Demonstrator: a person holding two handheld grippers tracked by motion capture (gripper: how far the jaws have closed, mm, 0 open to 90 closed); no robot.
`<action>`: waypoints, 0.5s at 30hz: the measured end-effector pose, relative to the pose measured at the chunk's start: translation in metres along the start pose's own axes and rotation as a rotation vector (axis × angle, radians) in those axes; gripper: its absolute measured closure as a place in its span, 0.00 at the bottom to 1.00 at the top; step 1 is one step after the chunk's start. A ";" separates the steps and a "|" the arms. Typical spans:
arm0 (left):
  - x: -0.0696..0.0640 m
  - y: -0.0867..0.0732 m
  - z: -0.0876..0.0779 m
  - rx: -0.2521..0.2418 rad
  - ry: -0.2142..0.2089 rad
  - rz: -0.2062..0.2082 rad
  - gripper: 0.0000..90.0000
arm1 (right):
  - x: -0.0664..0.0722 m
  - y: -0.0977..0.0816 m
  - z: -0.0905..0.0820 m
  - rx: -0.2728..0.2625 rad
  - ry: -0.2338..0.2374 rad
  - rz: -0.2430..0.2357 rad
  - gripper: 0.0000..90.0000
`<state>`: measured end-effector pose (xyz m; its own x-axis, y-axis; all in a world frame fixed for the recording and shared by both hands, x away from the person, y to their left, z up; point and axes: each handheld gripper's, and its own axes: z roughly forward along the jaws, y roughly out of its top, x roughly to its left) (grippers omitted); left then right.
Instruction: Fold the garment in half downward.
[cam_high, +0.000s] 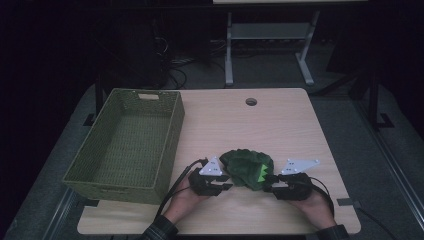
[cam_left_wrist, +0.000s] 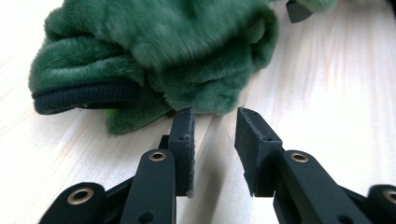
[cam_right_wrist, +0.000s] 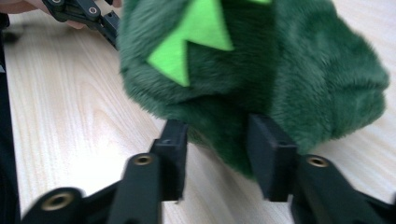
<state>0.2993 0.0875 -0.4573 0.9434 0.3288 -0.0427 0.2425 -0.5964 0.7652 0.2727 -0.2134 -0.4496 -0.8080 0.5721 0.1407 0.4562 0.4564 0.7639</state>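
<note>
Green, furry plush toy (cam_high: 247, 169) with lime felt spikes lies on the pale wooden surface (cam_high: 280, 120) directly between both tools (woven olive basket (cam_high: 127, 145) to its left). Left tool (cam_left_wrist: 214, 140) gapes, just short; right tool (cam_right_wrist: 217, 140) straddles its edge, unclenched.

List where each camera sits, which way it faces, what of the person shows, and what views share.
High view: above the person's side, facing forward and down on the table and basket; both hands, left gripper, right gripper.
Left gripper view: along its open jaws at the plush.
Right gripper view: along its open jaws at the plush.
Shared: the plush, in all three.
</note>
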 end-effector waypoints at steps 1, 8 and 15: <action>-0.002 0.001 -0.002 -0.008 -0.002 -0.004 0.74 | 0.001 0.000 -0.003 -0.010 -0.008 -0.012 0.62; -0.007 0.010 -0.019 -0.044 0.000 -0.003 0.80 | 0.009 -0.004 -0.020 -0.048 0.006 -0.014 0.60; -0.003 0.029 -0.030 -0.083 0.007 -0.001 0.93 | 0.005 0.003 -0.035 -0.088 -0.012 -0.002 0.75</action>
<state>0.2964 0.0913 -0.4161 0.9415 0.3347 -0.0387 0.2231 -0.5332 0.8160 0.2571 -0.2332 -0.4245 -0.8040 0.5799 0.1317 0.4195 0.3961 0.8168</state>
